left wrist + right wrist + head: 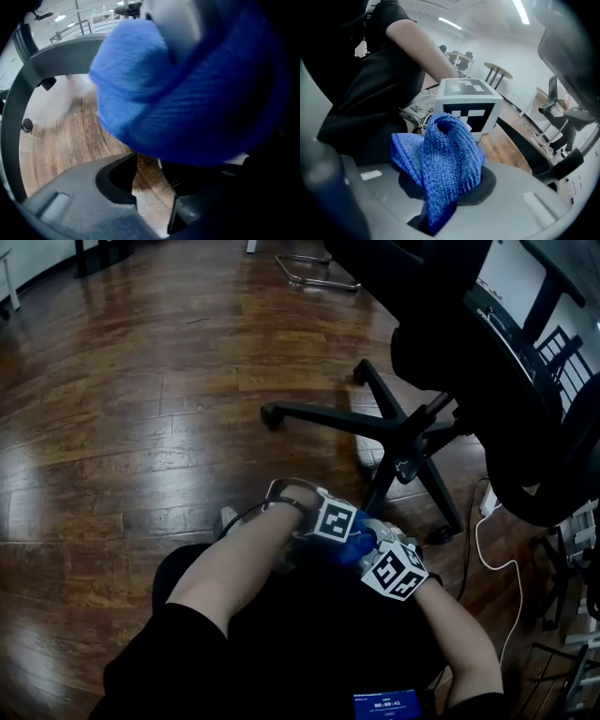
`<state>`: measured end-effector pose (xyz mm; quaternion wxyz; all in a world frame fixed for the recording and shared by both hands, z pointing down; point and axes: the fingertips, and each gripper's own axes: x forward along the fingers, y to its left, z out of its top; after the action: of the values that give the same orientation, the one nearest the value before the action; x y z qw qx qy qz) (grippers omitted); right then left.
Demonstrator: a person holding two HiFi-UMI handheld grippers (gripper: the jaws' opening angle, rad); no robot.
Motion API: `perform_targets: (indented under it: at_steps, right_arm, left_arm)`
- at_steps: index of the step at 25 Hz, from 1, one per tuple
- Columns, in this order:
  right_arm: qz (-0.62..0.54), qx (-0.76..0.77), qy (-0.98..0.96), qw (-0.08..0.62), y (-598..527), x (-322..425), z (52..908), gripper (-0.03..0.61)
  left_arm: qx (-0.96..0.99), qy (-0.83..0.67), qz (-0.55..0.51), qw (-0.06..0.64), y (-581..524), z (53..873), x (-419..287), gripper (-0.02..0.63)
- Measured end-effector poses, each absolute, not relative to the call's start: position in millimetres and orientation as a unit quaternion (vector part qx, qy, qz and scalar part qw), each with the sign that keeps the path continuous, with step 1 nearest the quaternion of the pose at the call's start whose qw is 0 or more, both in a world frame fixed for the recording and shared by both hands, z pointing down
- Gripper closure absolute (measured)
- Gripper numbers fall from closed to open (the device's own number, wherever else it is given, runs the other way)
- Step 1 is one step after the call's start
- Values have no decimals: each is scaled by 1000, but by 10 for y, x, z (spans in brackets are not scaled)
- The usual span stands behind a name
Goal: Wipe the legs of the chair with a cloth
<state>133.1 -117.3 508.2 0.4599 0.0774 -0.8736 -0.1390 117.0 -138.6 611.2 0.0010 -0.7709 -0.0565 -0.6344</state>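
The right gripper [440, 211] is clamping a bunched fold of the blue cloth [440, 159] over the person's lap, near the chair legs [375, 423] but apart from them. The left gripper [152, 197] is hovering just beside the cloth, jaws partly apart and showing only floor [56, 140] between them. The cloth is looking soft, light and floppy, so a grip on a thick bunch would probably hold best.

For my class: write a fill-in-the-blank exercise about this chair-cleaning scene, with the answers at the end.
The cloth clamped in the right gripper is coloured ____.
The fingers of the left gripper stand apart, and between them shows the wooden ____.
The office chair's base is coloured ____.
Missing words: blue; floor; black.
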Motion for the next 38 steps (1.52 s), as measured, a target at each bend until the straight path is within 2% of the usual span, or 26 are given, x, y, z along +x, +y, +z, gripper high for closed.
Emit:
perform_targets:
  at_steps: [6,13,18,24,28,32,38]
  right_arm:
    - [-132,183,-883,412,-2140,1555,4834,494]
    - [-120,294,-863,393,-3078,1704,4516,494]
    - [-101,283,-872,387,-2873,1683,4582,492]
    - [-102,155,-882,434,-1766,1428,4933,492]
    - [-88,78,-890,440,-1237,1339,5056,491]
    - [-109,87,-889,436,-1415,1381,5030,494]
    - [-108,218,-882,403,-2545,1618,4727,494]
  left_arm:
    - [-778,-71,-624,-8,-1415,6092,1198,445]
    - [-786,-83,-612,-19,-1435,6067,1191,456]
    - [-782,-72,-619,-17,-1448,6075,1157,457]
    - [-778,-50,-626,-19,-1437,6098,1139,457]
    - [-777,-39,-628,-22,-1419,6109,1144,457]
    - [-777,-43,-627,-24,-1407,6112,1173,457]
    - [-787,-65,-612,-33,-1420,6089,1187,457]
